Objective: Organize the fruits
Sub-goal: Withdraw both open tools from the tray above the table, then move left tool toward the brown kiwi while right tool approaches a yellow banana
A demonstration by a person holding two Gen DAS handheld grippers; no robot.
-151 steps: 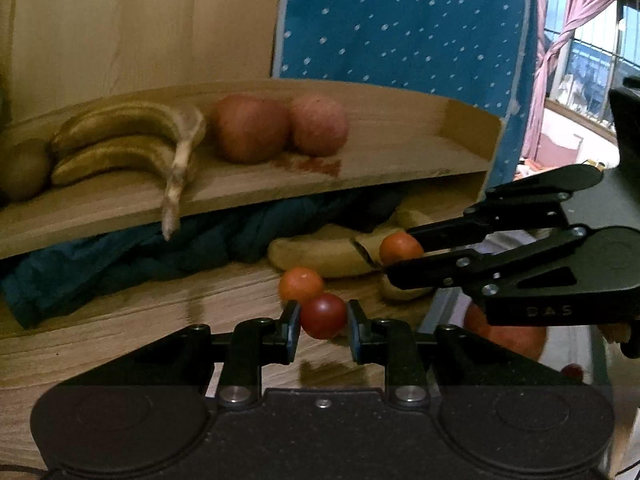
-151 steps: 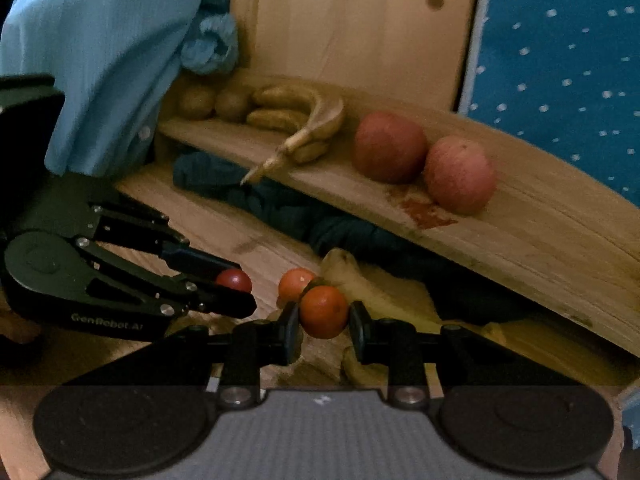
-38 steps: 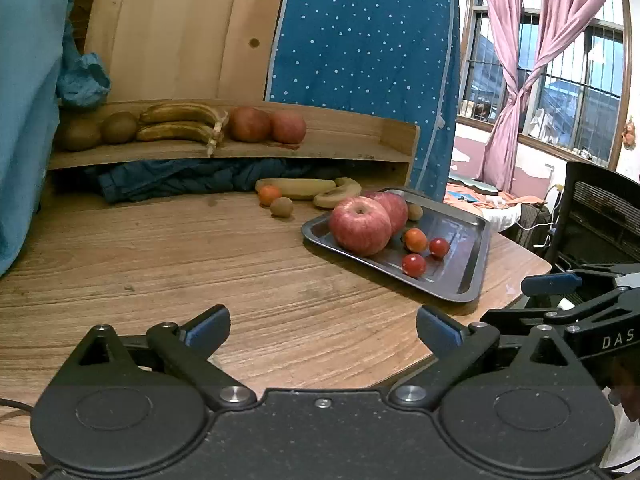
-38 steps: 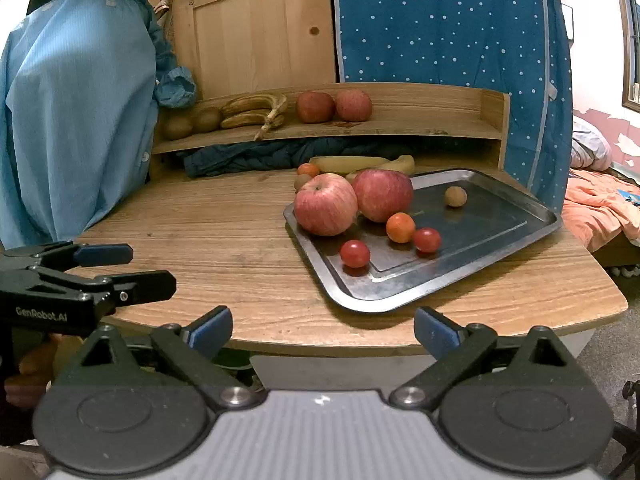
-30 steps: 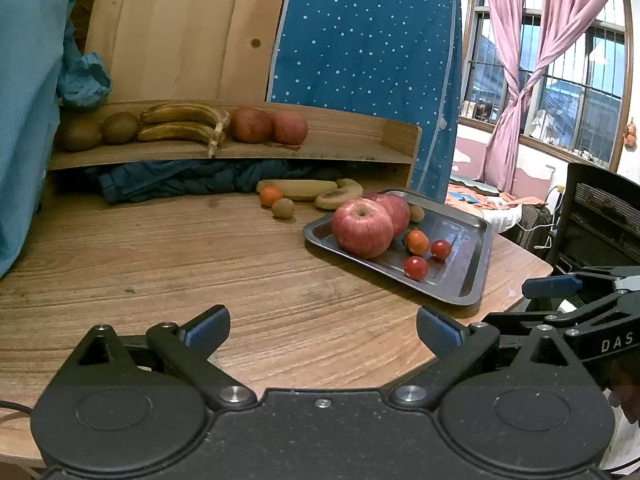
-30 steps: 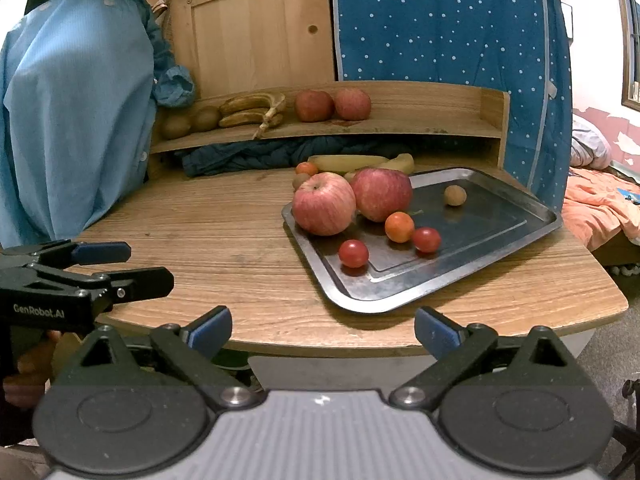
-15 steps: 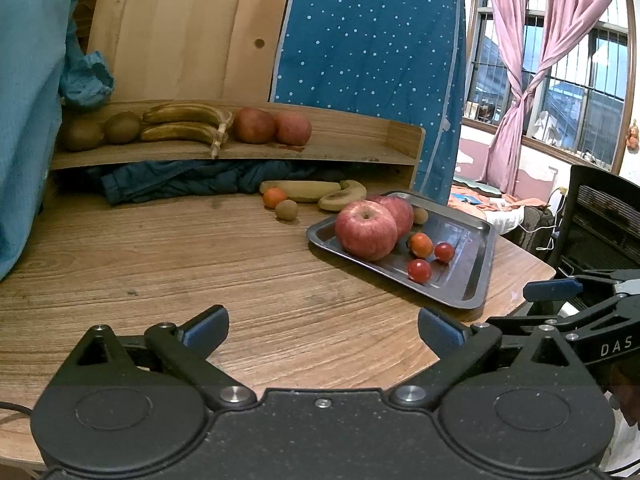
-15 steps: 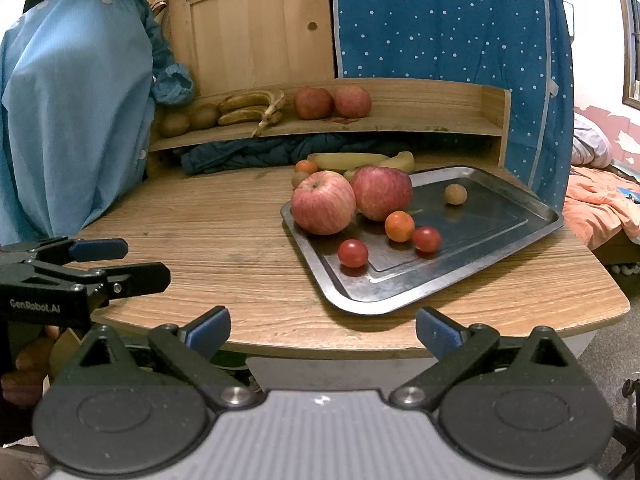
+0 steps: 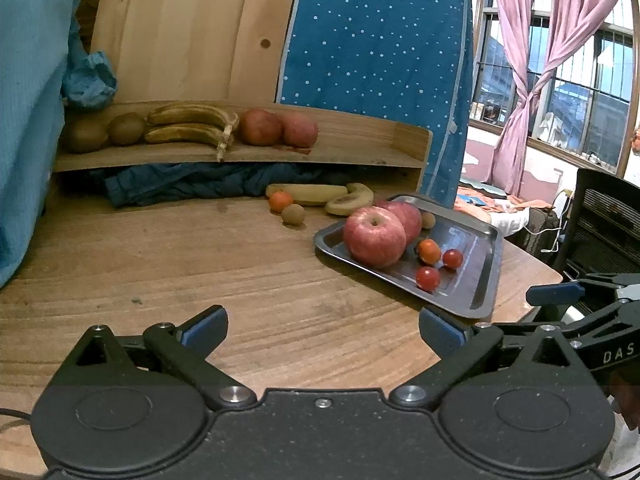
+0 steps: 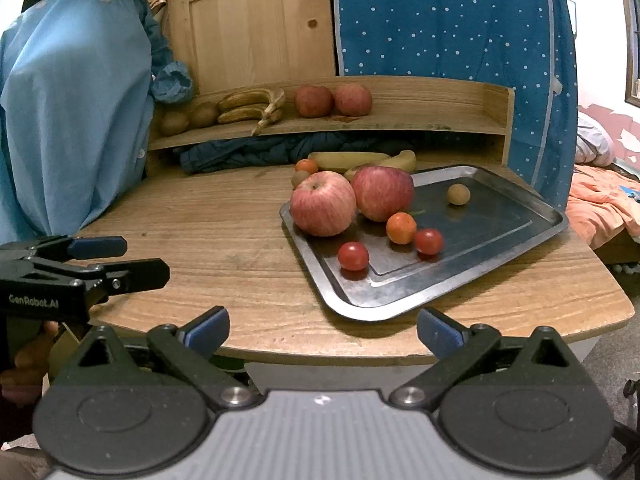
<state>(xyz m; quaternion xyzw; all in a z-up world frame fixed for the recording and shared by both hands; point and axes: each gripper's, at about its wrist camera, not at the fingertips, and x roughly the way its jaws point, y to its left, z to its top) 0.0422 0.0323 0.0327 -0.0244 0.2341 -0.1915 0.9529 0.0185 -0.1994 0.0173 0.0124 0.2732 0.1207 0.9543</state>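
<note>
A steel tray (image 10: 516, 248) (image 9: 482, 284) on the round wooden table holds two red apples (image 10: 322, 209), two cherry tomatoes (image 10: 353, 256), a small orange fruit (image 10: 401, 228) and a small brown fruit (image 10: 458, 194). Behind the tray lie two bananas (image 9: 308, 194), an orange fruit (image 9: 280, 201) and a small brown fruit (image 9: 293, 214). My left gripper (image 9: 322, 326) is open and empty over the table's near edge. My right gripper (image 10: 322, 326) is open and empty, in front of the table edge. Each shows at the side of the other's view.
A wooden shelf (image 10: 420, 120) at the back carries kiwis (image 9: 126, 129), bananas (image 9: 192, 124) and two apples (image 9: 260, 127). Dark blue cloth (image 9: 192, 184) lies under it. A light blue garment (image 10: 76, 120) hangs at left. A black chair (image 9: 604, 220) stands at right.
Five seconds ago each gripper was shut on a small fruit near the shelf. Now both are open, empty and drawn back to the table's near edge. In the last second, almost no movement.
</note>
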